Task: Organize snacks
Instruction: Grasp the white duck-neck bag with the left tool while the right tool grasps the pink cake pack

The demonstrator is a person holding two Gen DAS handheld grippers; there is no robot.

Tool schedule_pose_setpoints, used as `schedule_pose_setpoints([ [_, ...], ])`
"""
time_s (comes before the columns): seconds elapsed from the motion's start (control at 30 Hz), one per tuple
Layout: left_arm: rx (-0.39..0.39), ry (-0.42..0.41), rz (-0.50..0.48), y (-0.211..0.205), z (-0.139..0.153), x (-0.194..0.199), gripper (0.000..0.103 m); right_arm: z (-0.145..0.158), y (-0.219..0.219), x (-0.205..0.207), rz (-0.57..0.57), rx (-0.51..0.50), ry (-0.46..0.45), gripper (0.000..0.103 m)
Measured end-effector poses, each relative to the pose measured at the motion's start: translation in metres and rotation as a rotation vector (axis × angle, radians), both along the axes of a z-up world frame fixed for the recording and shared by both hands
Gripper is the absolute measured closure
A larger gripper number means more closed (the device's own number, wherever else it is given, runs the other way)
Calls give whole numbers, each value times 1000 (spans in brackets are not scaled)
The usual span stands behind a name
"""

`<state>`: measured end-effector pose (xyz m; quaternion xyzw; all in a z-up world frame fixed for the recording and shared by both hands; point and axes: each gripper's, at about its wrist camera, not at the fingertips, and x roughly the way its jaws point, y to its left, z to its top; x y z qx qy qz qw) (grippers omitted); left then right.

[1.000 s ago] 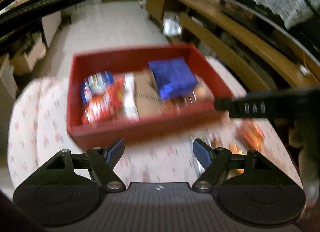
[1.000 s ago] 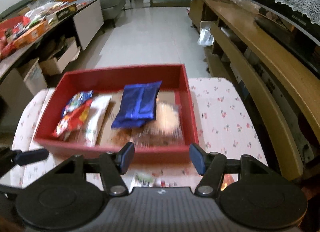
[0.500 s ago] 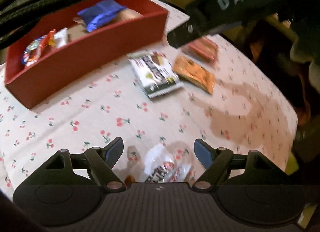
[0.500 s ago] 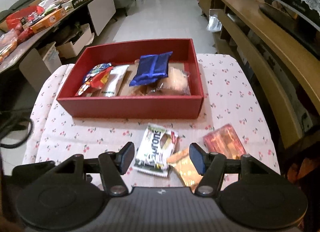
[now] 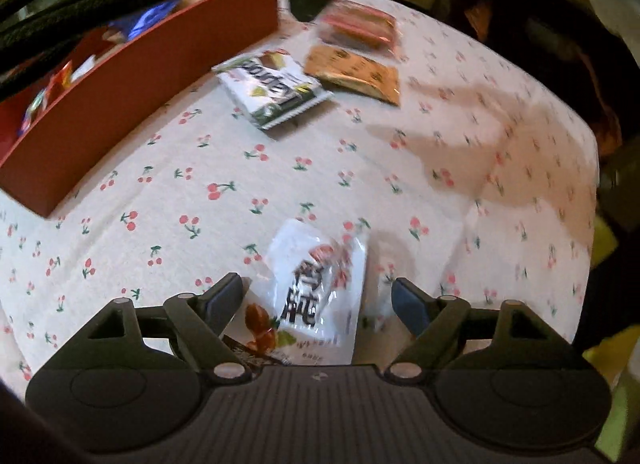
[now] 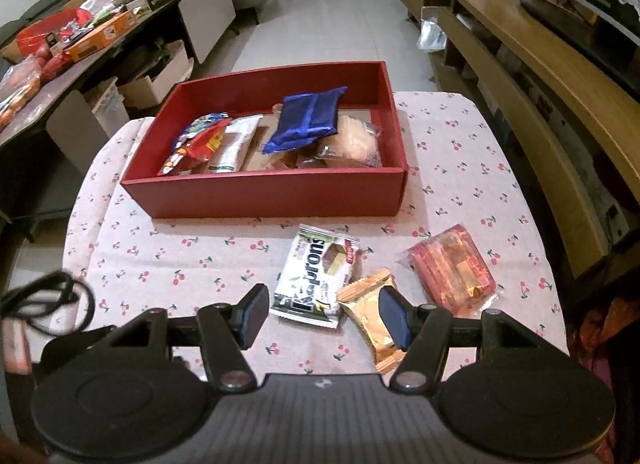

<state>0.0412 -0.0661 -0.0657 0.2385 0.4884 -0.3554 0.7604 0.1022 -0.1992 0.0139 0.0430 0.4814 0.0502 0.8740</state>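
1. My left gripper hangs over a white snack packet on the cherry-print tablecloth. Its jaws have just been opening; the packet lies between them, pads not pressing it.
2. The packet's long axis runs away from me, roughly along my fingers, tilted slightly to the right at the far end.
3. It is glossy white with bold black characters, a red mark near its far end and a brown food picture at its near left corner.
4. My right gripper is spread wide and empty above a white wafer packet and an orange packet.
5. A red-orange packet lies to their right.
6. Behind stands the red box, with a blue packet among other snacks.
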Motion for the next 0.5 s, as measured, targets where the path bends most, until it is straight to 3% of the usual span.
schedule_pose_setpoints([
  [0.07,6,-5,-2,-1,-1,-3,19,-1,-2,0,-2,-3,-1,26],
  [0.23,-59,56,74,2,5,8,35,-5,-8,4,-7,-11,14,26],
  [0.33,-72,48,101,-3,4,11,28,-9,-13,10,-25,-20,25,26],
  [0.5,-8,-14,93,-17,-2,5,27,-7,-38,18,-92,-31,24,26],
])
